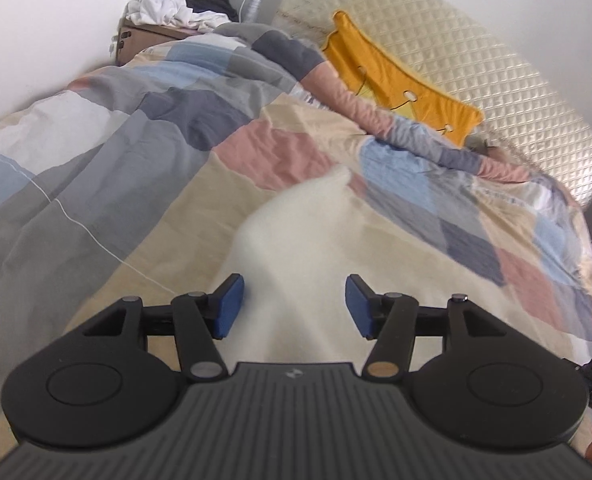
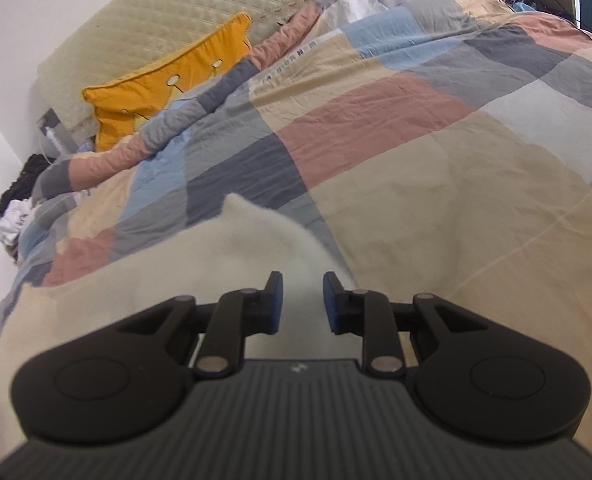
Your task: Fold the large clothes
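Note:
A white fluffy garment (image 1: 296, 240) lies on the patchwork duvet (image 1: 136, 168), blurred by motion, stretching away from between the fingers. My left gripper (image 1: 294, 306) is open, its blue pads wide apart above the near end of the garment, holding nothing. In the right wrist view the same white garment (image 2: 232, 252) spreads to the left and under the fingers on the duvet (image 2: 416, 128). My right gripper (image 2: 302, 304) is open with a narrower gap, its pads on either side of the garment's edge without pinching it.
A yellow cushion (image 1: 400, 80) leans on the quilted cream headboard (image 1: 476, 52). A pile of white and dark clothes (image 1: 180, 4) sits on a brown box by the wall. The cushion (image 2: 168, 88) and headboard (image 2: 168, 12) also show in the right wrist view.

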Motion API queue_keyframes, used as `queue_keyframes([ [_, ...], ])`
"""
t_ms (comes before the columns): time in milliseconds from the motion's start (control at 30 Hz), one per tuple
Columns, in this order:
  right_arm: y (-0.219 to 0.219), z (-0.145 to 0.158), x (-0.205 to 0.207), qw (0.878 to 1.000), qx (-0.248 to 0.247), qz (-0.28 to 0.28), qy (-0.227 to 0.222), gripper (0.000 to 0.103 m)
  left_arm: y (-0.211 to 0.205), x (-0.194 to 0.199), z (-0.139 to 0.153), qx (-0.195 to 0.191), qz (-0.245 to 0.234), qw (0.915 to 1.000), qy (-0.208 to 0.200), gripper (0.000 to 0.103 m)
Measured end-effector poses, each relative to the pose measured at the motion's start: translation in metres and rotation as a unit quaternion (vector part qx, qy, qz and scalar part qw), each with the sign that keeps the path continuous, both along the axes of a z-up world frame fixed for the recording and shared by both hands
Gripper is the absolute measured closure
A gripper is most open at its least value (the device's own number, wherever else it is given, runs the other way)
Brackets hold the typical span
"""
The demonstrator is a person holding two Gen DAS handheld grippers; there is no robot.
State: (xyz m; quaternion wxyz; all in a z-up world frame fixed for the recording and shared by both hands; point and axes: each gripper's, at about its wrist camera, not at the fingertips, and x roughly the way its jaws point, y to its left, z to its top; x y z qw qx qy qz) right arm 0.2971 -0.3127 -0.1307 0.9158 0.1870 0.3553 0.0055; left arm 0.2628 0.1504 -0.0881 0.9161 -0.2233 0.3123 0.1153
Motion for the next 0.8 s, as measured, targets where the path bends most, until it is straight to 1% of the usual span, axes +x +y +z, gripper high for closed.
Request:
queue_keyframes([
  [67, 0.002, 0.008, -0.023, 1.0, 0.014, 0.0, -0.011, 0.077, -0.009, -0.017, 0.005, -0.004, -0.001, 0.9999, -0.011, 0.041],
  [167, 0.004, 0.015, -0.058, 0.999, 0.036, 0.005, -0.02, 0.077, -0.018, -0.044, 0.009, -0.029, -0.005, 0.9993, -0.024, 0.041],
  [233, 0.006, 0.019, -0.078, 0.999, 0.048, 0.01, -0.024, 0.077, -0.024, -0.064, 0.009, -0.042, 0.002, 0.9986, -0.033, 0.041],
  [300, 0.008, 0.023, -0.096, 0.998, 0.063, 0.012, -0.029, 0.077, -0.03, -0.083, 0.006, -0.051, 0.009, 0.9981, -0.033, 0.041],
  [367, 0.007, 0.025, -0.113, 0.996, 0.085, 0.003, -0.031, 0.077, -0.036, -0.099, 0.0, -0.066, 0.009, 0.9973, -0.029, 0.041],
  [433, 0.004, 0.022, -0.131, 0.994, 0.109, -0.022, -0.022, 0.077, -0.044, -0.113, -0.006, -0.072, 0.01, 0.9972, -0.018, 0.041],
  [533, -0.005, 0.006, -0.152, 0.987, 0.149, -0.063, 0.006, 0.077, -0.054, -0.123, -0.018, -0.082, -0.002, 0.9966, 0.008, 0.041],
  [600, -0.014, -0.006, -0.158, 0.979, 0.18, -0.092, 0.03, 0.078, -0.057, -0.124, -0.027, -0.088, -0.004, 0.9957, 0.028, 0.04],
  [633, -0.016, -0.01, -0.158, 0.977, 0.189, -0.097, 0.035, 0.08, -0.057, -0.123, -0.032, -0.091, -0.003, 0.9951, 0.038, 0.04],
  [667, -0.017, -0.012, -0.156, 0.976, 0.194, -0.095, 0.039, 0.078, -0.057, -0.122, -0.035, -0.098, -0.002, 0.9942, 0.044, 0.04],
  [767, -0.016, -0.013, -0.157, 0.972, 0.212, -0.09, 0.034, 0.061, -0.054, -0.121, -0.04, -0.109, 0.0, 0.9928, 0.048, 0.034],
  [800, -0.015, -0.012, -0.158, 0.972, 0.217, -0.087, 0.03, 0.046, -0.053, -0.121, -0.042, -0.111, 0.004, 0.9925, 0.051, 0.032],
])
